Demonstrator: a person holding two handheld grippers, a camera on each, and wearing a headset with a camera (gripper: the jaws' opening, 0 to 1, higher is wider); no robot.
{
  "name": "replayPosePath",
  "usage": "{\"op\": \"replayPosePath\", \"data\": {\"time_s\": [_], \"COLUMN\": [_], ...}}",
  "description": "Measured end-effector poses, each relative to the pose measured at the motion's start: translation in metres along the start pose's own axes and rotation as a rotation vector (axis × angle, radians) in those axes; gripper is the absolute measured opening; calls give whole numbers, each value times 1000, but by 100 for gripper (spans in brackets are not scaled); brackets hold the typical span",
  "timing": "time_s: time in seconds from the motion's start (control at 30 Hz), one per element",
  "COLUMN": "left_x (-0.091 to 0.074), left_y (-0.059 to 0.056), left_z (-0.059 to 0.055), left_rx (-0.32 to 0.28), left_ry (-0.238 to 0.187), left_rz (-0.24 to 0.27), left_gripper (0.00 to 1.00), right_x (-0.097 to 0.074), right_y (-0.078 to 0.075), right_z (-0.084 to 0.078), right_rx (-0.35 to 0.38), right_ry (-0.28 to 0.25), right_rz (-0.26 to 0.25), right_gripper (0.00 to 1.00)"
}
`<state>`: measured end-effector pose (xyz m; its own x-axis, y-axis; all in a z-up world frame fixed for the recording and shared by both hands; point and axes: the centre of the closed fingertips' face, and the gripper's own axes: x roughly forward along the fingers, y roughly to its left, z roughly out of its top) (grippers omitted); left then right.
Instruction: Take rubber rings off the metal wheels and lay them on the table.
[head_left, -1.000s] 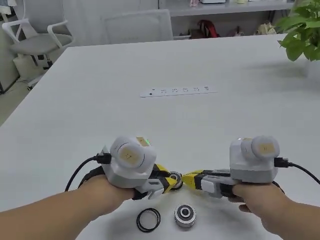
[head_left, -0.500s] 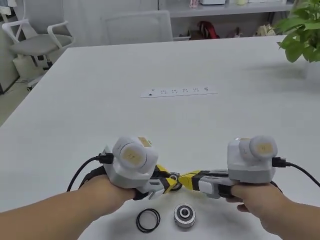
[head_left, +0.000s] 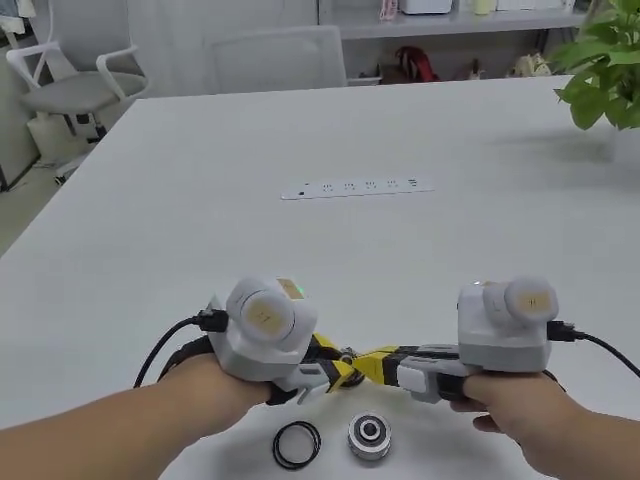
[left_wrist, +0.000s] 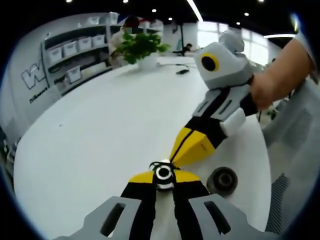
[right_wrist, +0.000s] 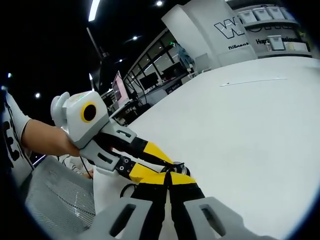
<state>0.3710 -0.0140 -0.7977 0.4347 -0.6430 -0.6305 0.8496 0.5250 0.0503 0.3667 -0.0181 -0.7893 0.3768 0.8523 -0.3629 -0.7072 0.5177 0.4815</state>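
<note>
Left claw (left_wrist: 164, 176) is clamped shut on a small metal wheel (left_wrist: 163, 172). The wheel's face is turned toward the left gripper camera and its rim is caught between the jaws. Right claw (right_wrist: 172, 175) meets that held wheel head-on from the opposite side, jaws pressed together and tips touching the wheel's rim (too small to tell whether rubber is pinched between them). The two claws lie in one line, nose to nose, with the held wheel between them, low over the desk (head_left: 180, 200).

My read is that the coming move is a peel. The right claw would draw away from the held wheel along that line while the left holds firm. The risk is the tips slipping off the rubber.

On the desk, nearer the person than the held wheel, a loose rubber ring (head_left: 297, 443) lies flat. A second wheel (head_left: 370, 436) sits just beside it, not touching (probably the stripped one). A power strip (head_left: 357, 187) lies far beyond the held wheel.
</note>
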Motion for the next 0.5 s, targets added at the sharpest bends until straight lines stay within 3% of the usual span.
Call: {"op": "replayPosePath", "data": {"time_s": [0.13,0.5], "left_x": [0,-1], "left_y": [0,-1], "left_z": [0,0], "left_rx": [-2,1], "left_ry": [-2,-4], "left_rz": [0,-5], "left_gripper": [12,12], "right_x": [-2,-3], "right_y": [-5,7], "right_z": [-3,3], "right_rx": [12,76], "right_ry": [5,-28], "right_rz": [-21,49], "right_gripper": [0,0]}}
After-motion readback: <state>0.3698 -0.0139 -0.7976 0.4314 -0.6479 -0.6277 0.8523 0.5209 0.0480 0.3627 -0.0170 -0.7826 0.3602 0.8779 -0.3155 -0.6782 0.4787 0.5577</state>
